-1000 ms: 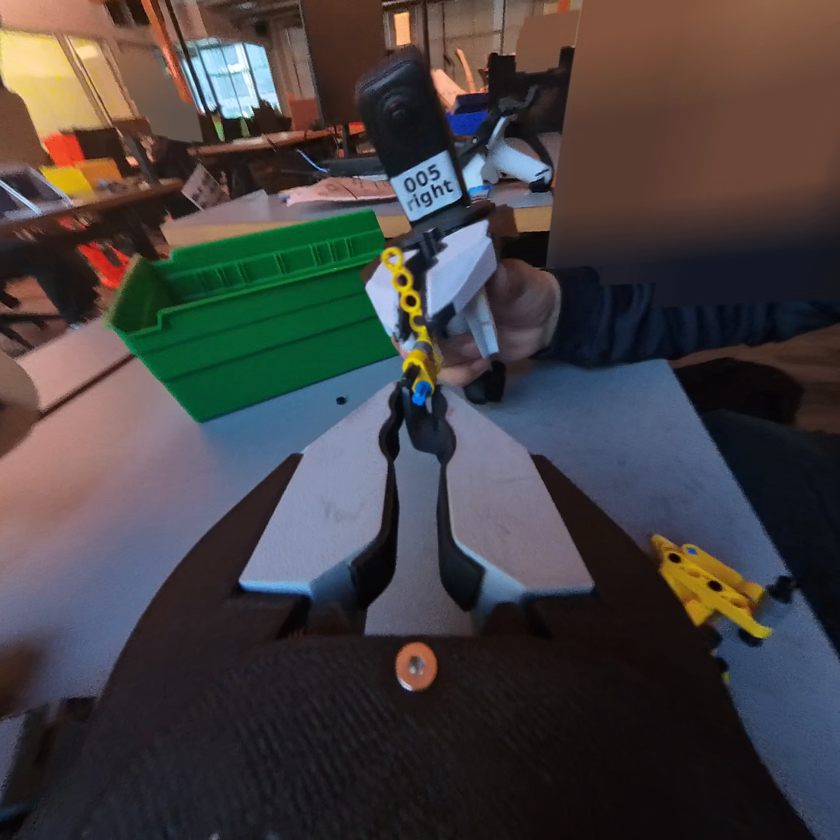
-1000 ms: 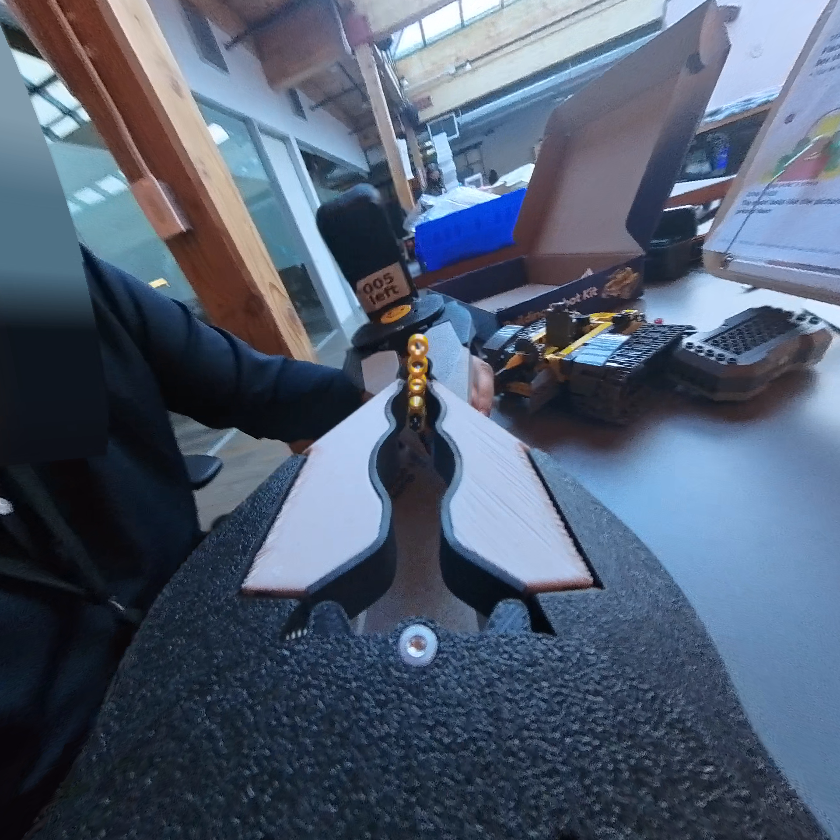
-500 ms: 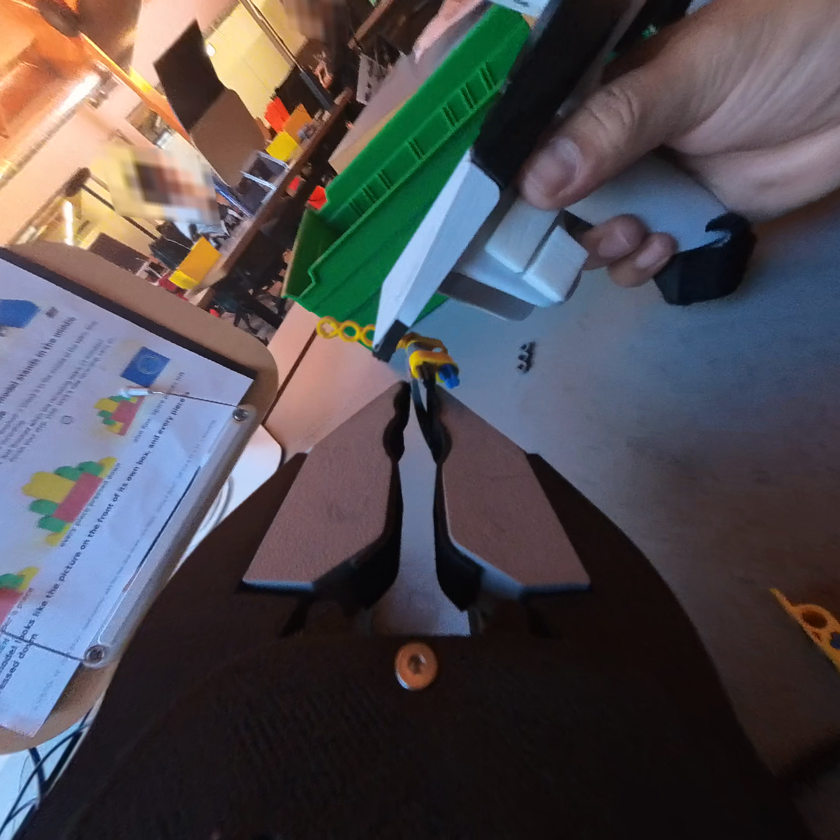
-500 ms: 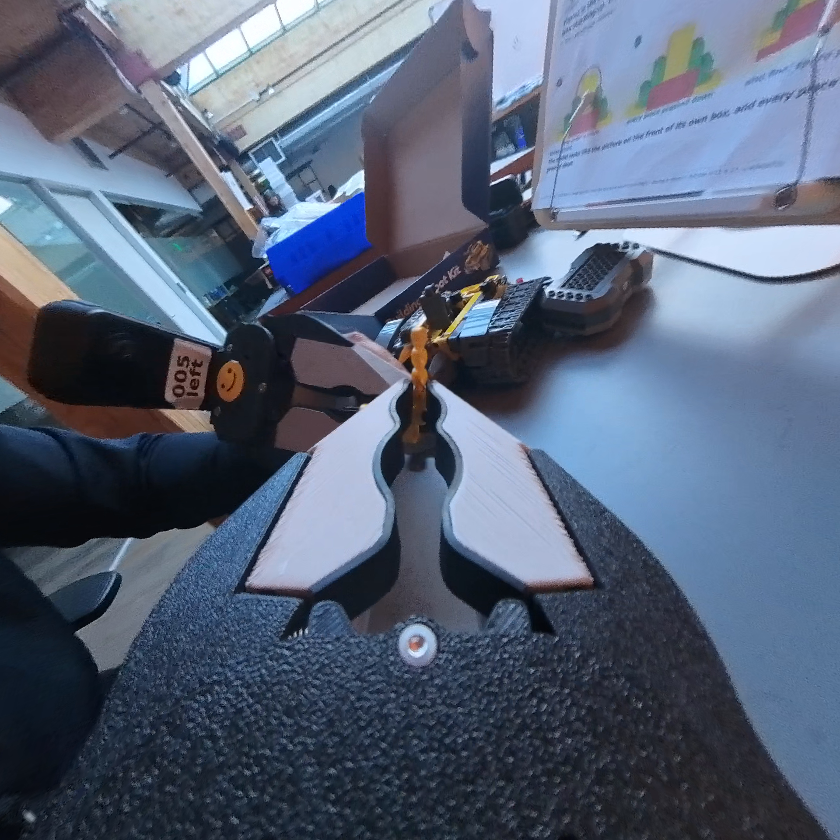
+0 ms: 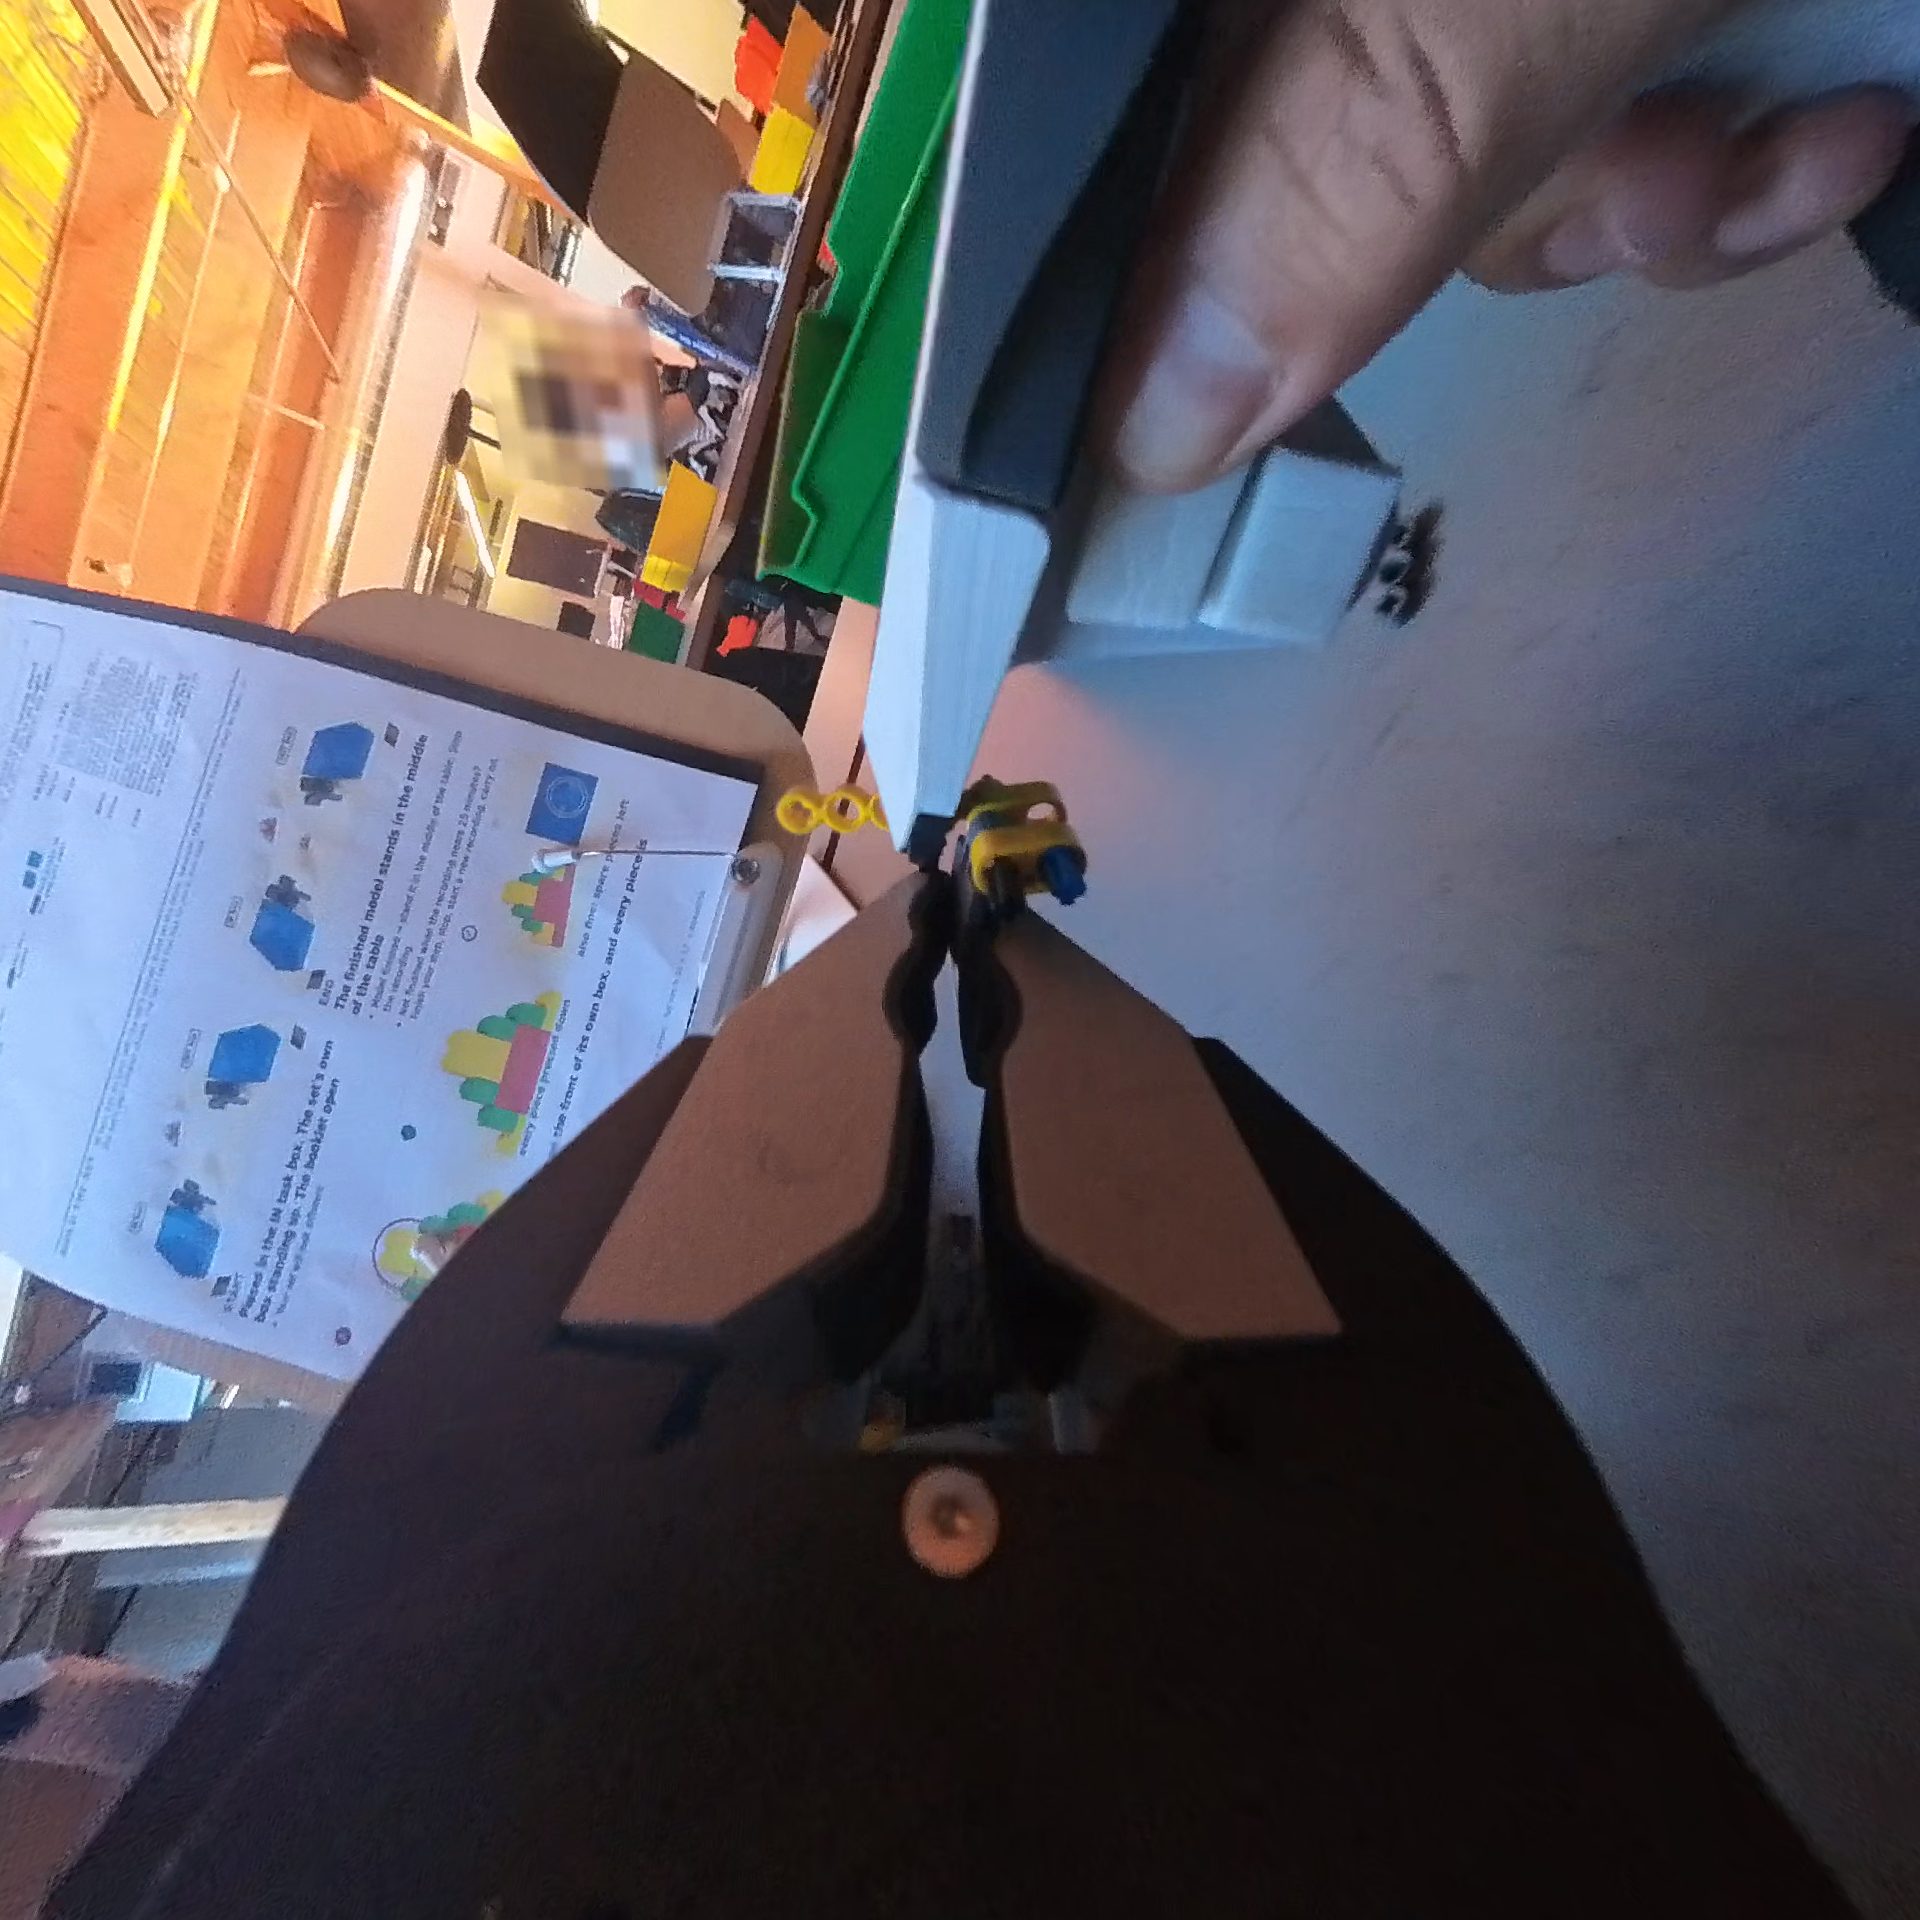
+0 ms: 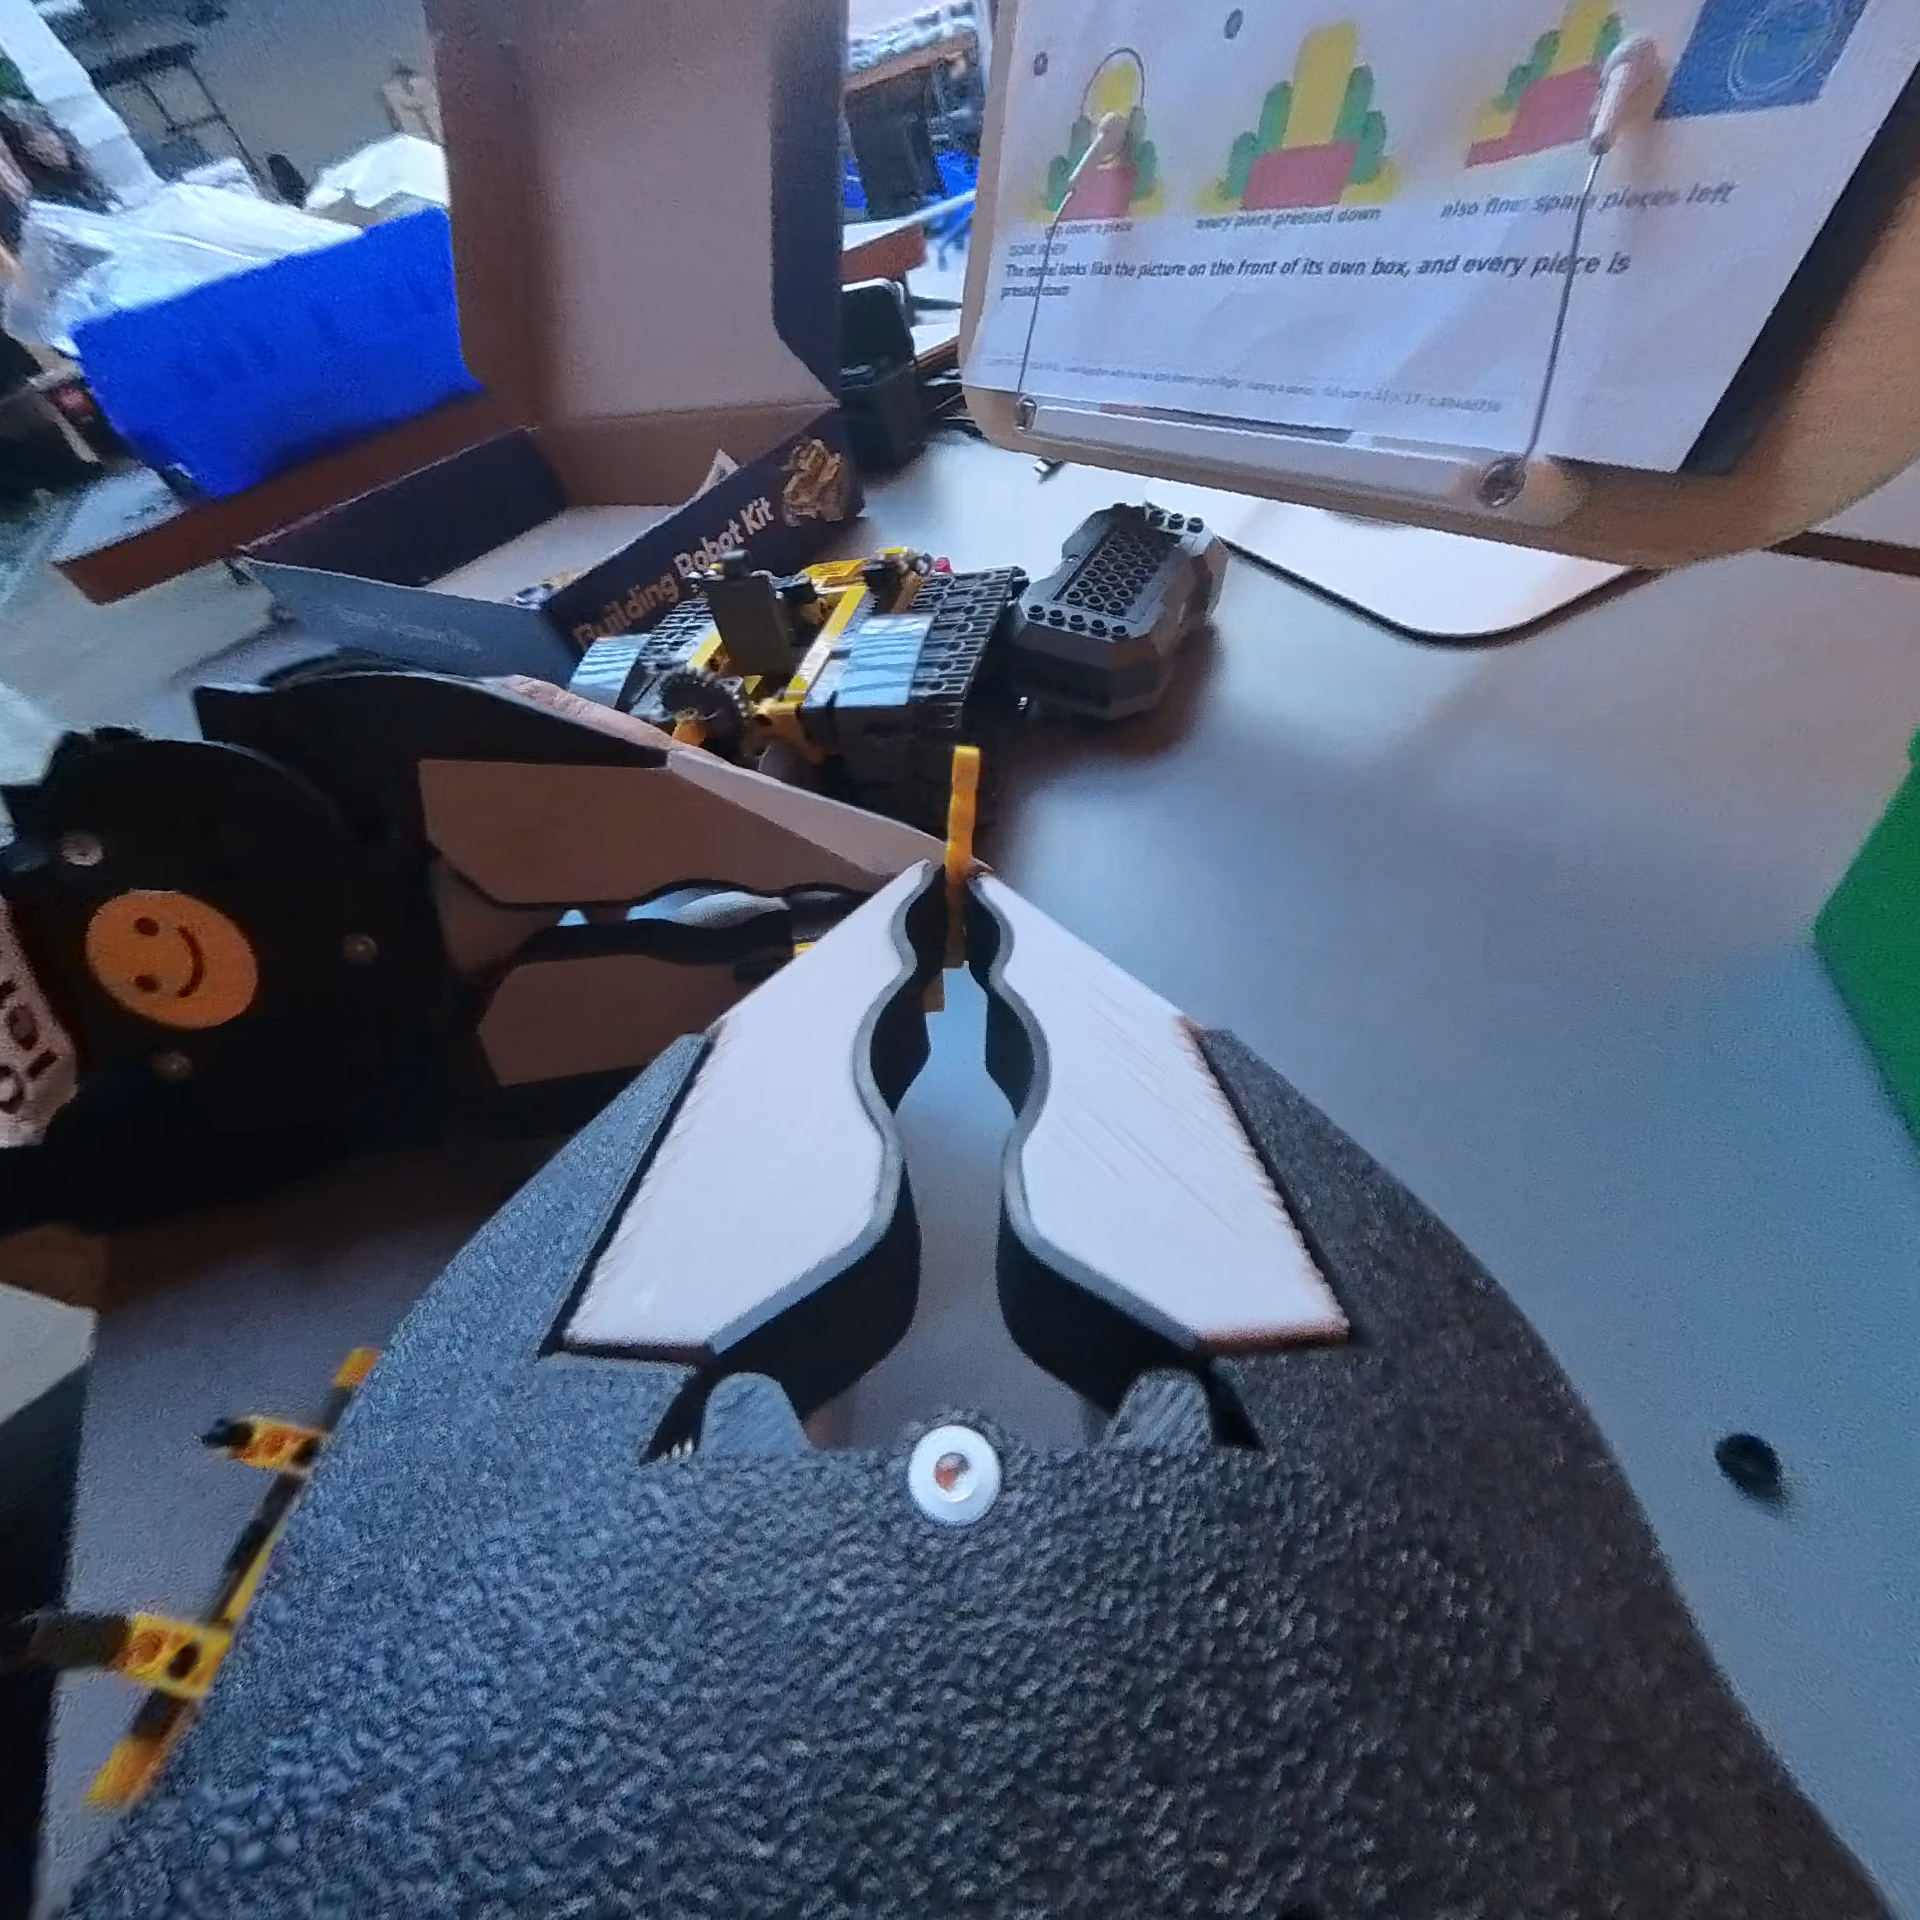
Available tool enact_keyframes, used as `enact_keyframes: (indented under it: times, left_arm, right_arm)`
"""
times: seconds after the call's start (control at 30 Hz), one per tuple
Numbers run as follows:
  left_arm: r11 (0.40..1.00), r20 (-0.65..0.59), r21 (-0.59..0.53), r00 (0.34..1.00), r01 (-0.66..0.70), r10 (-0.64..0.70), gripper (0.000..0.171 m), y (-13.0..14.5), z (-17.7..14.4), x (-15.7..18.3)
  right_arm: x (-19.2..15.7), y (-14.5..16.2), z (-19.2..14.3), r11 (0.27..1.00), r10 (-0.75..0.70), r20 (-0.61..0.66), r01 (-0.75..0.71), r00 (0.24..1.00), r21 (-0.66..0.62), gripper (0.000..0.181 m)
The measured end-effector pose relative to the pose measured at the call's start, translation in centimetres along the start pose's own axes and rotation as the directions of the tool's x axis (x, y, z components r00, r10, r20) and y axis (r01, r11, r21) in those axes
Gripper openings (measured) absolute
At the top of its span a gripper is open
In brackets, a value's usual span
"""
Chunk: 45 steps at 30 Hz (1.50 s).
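The place is a shared workshop or maker lab. A grey worktable (image 6: 1455, 935) carries a half-built black and yellow brick tracked vehicle (image 6: 810, 665), an open brown cardboard kit box (image 6: 623, 260) and a wooden stand clipped with a printed instruction sheet of brick diagrams (image 6: 1351, 208). A green plastic crate (image 5: 862, 312) sits on the table too. Beyond stand timber beams (image 5: 208, 260), more benches, and stacked yellow and blue bins (image 5: 681, 520).

Yellow beam (image 6: 964, 831); green bin (image 5: 862, 343)
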<state>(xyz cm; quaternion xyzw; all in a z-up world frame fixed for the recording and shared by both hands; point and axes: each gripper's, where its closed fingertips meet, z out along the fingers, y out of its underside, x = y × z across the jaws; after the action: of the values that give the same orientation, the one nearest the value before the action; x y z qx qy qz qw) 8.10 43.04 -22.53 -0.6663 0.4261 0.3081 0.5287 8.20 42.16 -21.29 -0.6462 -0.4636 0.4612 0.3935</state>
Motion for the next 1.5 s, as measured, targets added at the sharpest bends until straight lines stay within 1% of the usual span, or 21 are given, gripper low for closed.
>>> enact_keyframes:
  times: [0.07,0.1,0.23,0.3,0.33,0.4,0.43,0.67,0.9,1.23,1.4,1.5]
  left_arm:
    - [1.0,0.011,-0.015,1.0,0.009,-0.009,0.0,0.4,0.0,-0.4]
    - [1.0,0.017,-0.015,1.0,0.019,-0.019,0.0,0.6,-0.1,-0.6]
    - [0.999,0.028,0.007,0.999,0.038,-0.038,0.0,0.8,-0.8,-1.4]
    - [0.997,0.007,0.044,0.998,0.063,-0.064,0.0,0.4,-1.3,-1.5]
    - [0.997,0.0,0.054,0.999,0.049,-0.049,0.0,0.3,-1.4,-1.4]
    - [0.994,-0.033,0.077,0.997,0.076,-0.073,0.0,0.2,-1.7,-1.2]
    - [0.995,-0.034,0.079,0.997,0.067,-0.065,0.0,0.1,-1.8,-1.2]
    - [0.995,-0.062,0.076,0.996,0.069,-0.064,0.001,0.5,-1.8,-1.0]
    - [0.997,-0.04,0.055,0.998,0.052,-0.05,0.001,0.7,-1.6,-1.1]
    - [0.997,-0.015,0.043,0.998,0.059,-0.059,0.001,1.0,-1.5,-1.5]
    - [0.996,0.004,0.032,0.996,0.084,-0.084,0.0,1.3,-1.5,-1.9]
    - [0.999,0.005,0.014,0.999,0.05,-0.05,0.001,1.5,-1.3,-1.7]
  right_arm:
    - [0.1,-0.2,0.5,1.0,-0.03,-0.02,0.03,0.999,-0.005,0.0]
    - [0.0,-0.4,0.7,1.0,-0.014,-0.007,0.014,1.0,0.003,0.0]
    - [-0.6,-1.2,1.2,0.995,0.087,0.104,-0.091,0.991,0.039,0.0]
    - [-1.0,-1.5,1.1,0.987,0.147,0.176,-0.157,0.973,0.045,0.0]
    - [-1.0,-1.5,1.0,0.984,0.159,0.19,-0.17,0.969,0.044,0.0]
    - [-0.8,-1.4,1.0,0.986,0.154,0.186,-0.164,0.97,0.04,0.0]
    - [-0.7,-1.5,1.0,0.988,0.141,0.18,-0.15,0.974,0.04,0.0]
    - [-0.5,-1.1,1.4,0.998,0.059,0.128,-0.062,0.99,0.019,0.0]
    - [-0.1,-1.1,1.8,0.998,0.05,0.087,-0.052,0.995,0.025,0.0]
    - [0.5,-1.3,2.3,0.992,0.117,0.095,-0.121,0.989,0.04,0.0]
    - [0.6,-1.5,2.7,0.993,0.107,0.079,-0.11,0.991,0.039,0.0]
    - [0.8,-1.3,2.9,0.99,0.13,0.086,-0.133,0.988,0.034,0.0]
